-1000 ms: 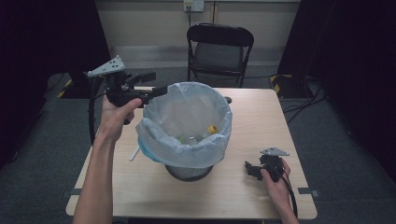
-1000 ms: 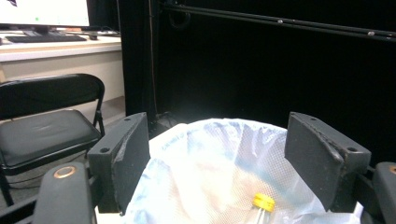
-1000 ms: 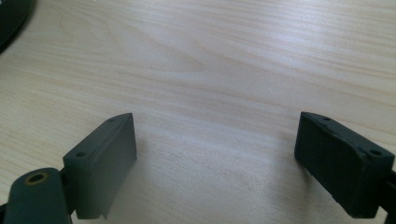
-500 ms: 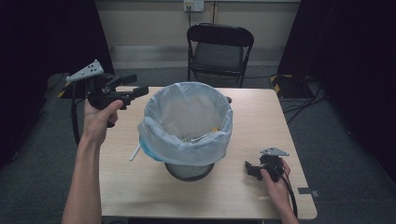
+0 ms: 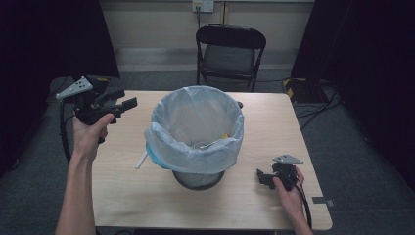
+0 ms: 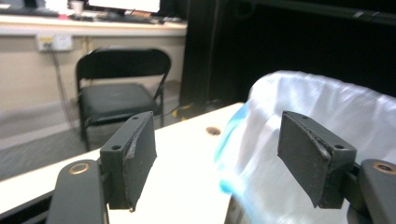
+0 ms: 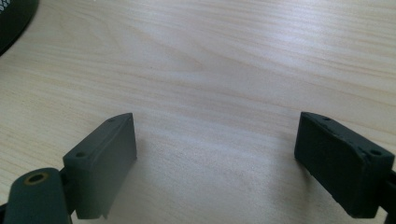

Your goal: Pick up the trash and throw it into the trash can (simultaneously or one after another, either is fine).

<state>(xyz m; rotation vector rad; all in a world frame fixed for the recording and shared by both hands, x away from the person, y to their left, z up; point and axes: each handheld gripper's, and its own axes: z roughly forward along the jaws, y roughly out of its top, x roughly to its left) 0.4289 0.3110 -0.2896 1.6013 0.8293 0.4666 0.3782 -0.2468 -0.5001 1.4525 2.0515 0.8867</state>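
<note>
Now the left gripper (image 5: 121, 106) has swung out to about nine o'clock of the waste bin (image 5: 195, 132), well clear of the rim it was touching a second ago, and it hangs in the air above the table's (image 5: 274, 122) left edge with its jaws spread wide and nothing between them. That reads as a release: whatever it did at the bag, it is done and backing off. The bin sits mid-table, its pale blue liner bag (image 5: 169, 149) folded over the rim, a few scraps lying inside, among them something yellow (image 5: 224, 136). Over at four o'clock of the bin, the right gripper (image 5: 261, 177) rests on the tabletop, jaws likewise apart and empty, and it has not budged. A white stick-like item (image 5: 141, 160) lies on the wood at about eight o'clock, just beside the bag's overhang. Beyond the table at twelve o'clock stands a black folding chair (image 5: 230, 51). Nothing blocks either hand; only the bin itself stands between them.
</note>
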